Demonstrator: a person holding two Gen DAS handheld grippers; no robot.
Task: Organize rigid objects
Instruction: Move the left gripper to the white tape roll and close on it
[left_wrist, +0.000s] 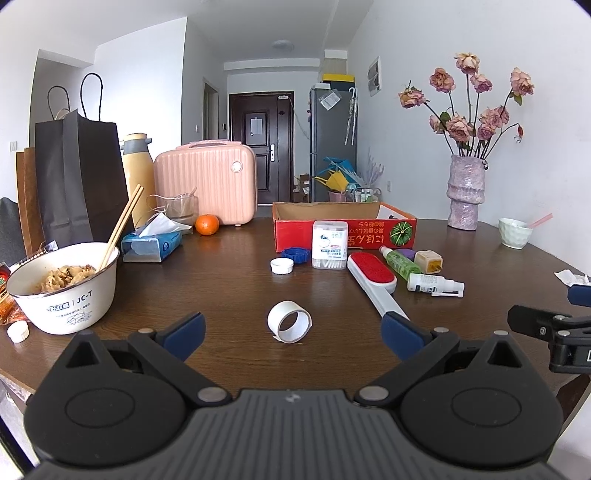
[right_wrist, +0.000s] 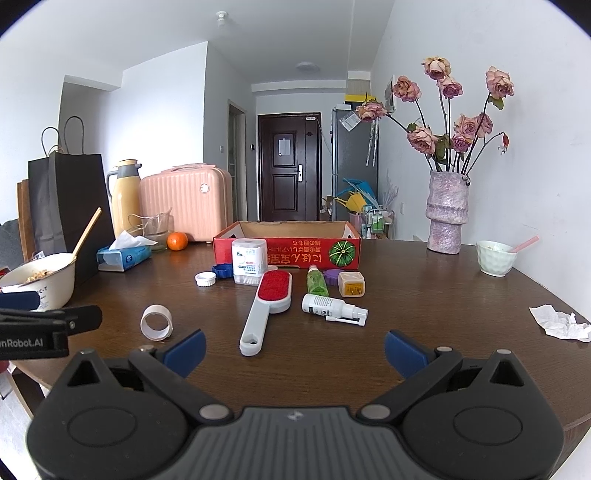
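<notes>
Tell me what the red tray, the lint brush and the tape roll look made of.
Red tray: printed cardboard, judging by its brown raw inner walls and folded corners.
Lint brush: smooth white or pale grey plastic body and handle, probably moulded; its red pad looks like matte velvety fabric.
Tape roll: a pale ring, likely a paper or card core with little tape left; glossiness is unclear.

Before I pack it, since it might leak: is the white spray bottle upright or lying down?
Lying down. The white spray bottle rests on its side on the table, nozzle pointing right.
</notes>
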